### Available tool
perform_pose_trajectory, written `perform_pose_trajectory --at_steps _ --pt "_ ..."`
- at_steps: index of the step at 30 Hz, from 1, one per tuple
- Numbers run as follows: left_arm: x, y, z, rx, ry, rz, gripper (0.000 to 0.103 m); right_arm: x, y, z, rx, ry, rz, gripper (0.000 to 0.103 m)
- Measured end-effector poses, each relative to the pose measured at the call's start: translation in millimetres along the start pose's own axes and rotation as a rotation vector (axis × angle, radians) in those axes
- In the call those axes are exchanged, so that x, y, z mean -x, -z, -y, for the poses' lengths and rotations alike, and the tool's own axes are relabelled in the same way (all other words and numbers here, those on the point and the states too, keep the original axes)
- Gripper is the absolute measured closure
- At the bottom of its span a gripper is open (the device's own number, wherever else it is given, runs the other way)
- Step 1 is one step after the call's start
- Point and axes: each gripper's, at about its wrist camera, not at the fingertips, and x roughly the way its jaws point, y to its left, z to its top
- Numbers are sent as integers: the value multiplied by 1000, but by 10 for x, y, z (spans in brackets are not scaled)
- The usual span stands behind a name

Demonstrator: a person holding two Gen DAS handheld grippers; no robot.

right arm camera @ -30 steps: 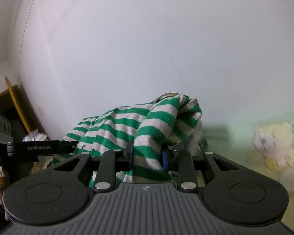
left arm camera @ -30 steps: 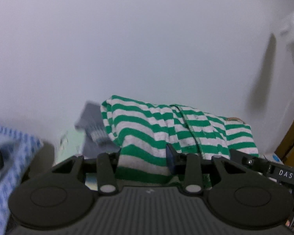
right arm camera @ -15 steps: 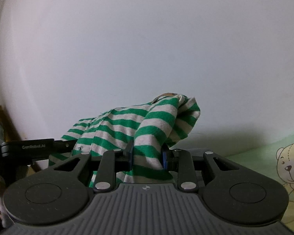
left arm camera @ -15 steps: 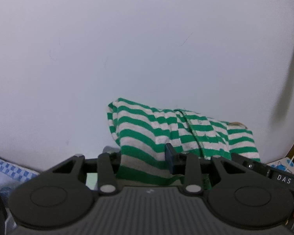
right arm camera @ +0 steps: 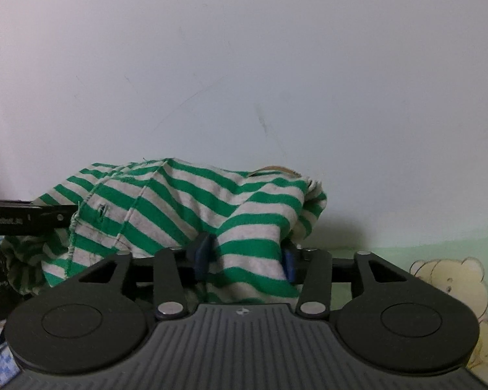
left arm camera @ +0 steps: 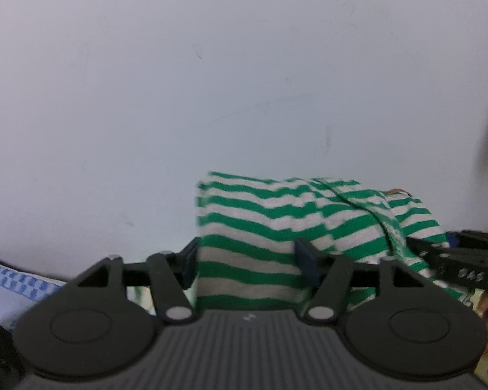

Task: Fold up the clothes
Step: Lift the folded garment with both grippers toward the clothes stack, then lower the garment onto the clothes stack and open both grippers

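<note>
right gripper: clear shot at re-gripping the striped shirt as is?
Probably yes. The green-and-white striped shirt already lies between the fingers of the right gripper, whose jaws are opening; nothing blocks it.

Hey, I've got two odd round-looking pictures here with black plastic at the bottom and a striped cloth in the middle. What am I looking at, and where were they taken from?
There is no robot here: a person holds a hand tool with two fingers in each hand, to fold clothes. Each tool carries a wide-angle camera looking forward along its fingers, so the black plastic at the bottom is the tool itself. One picture is from the left tool, the other from the right tool. Each view also shows the other tool at its edge.

The green and white striped garment lies between the blue finger pads of both tools, in front of a pale wall. The jaws of both tools are opening, so the cloth is being let go. A green sheet with a teddy bear print shows at lower right, and a blue checked cloth at lower left.
</note>
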Motion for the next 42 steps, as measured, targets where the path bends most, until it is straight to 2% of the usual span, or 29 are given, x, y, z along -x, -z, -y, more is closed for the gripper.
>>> perform_pose_trajectory --at_steps 2,4,6,7,9,11,13,15,17,21,25,28,32,35,37,39,40,41,42 --pt "135 4 -112 -10 -39 52 30 134 -33 1 26 20 25 51" --pt "319 -8 -212 -4 -74 120 29 328 -59 1 43 58 89 48" --pt "451 -69 -274 36 -68 172 29 497 -88 -19 52 77 164 44" --pt "432 -114 -249 46 -47 162 33 554 -106 -41 56 74 191 45" --pt "386 -198 -190 59 -10 142 39 526 -146 -164 96 60 185 48" --pt "252 -204 -8 1 -20 110 47 412 -138 -351 163 97 160 53" --pt "41 -173 150 -43 -63 56 49 293 -116 -508 212 138 135 57" --pt "-150 -124 180 -34 -75 3 49 175 -101 -569 206 151 107 58" --pt "-314 -66 173 -29 -92 -29 43 87 -96 -578 175 151 92 58" --pt "-552 -6 77 -25 -123 -33 30 -41 -52 -589 165 143 66 58" --pt "-702 98 44 -45 -136 -34 29 -178 40 -644 203 138 22 57" --pt "-780 168 80 -64 -155 -18 29 -233 147 -671 197 152 23 59" --pt "-845 97 74 -74 -170 -36 28 -253 161 -716 206 162 19 60" --pt "-802 13 137 -95 -177 -11 28 -19 -66 -474 190 138 4 60" --pt "-716 -25 166 -113 -192 18 27 142 -130 -446 174 125 21 60" --pt "-602 -67 191 -109 -213 42 27 325 -139 -459 195 140 38 52" --pt "-540 -86 204 -106 -223 55 23 416 -142 -469 206 149 46 50" --pt "-453 -95 220 -98 -231 69 13 504 -139 -489 220 161 51 46" --pt "-377 -90 240 -92 -240 77 8 595 -135 -510 227 177 51 44"
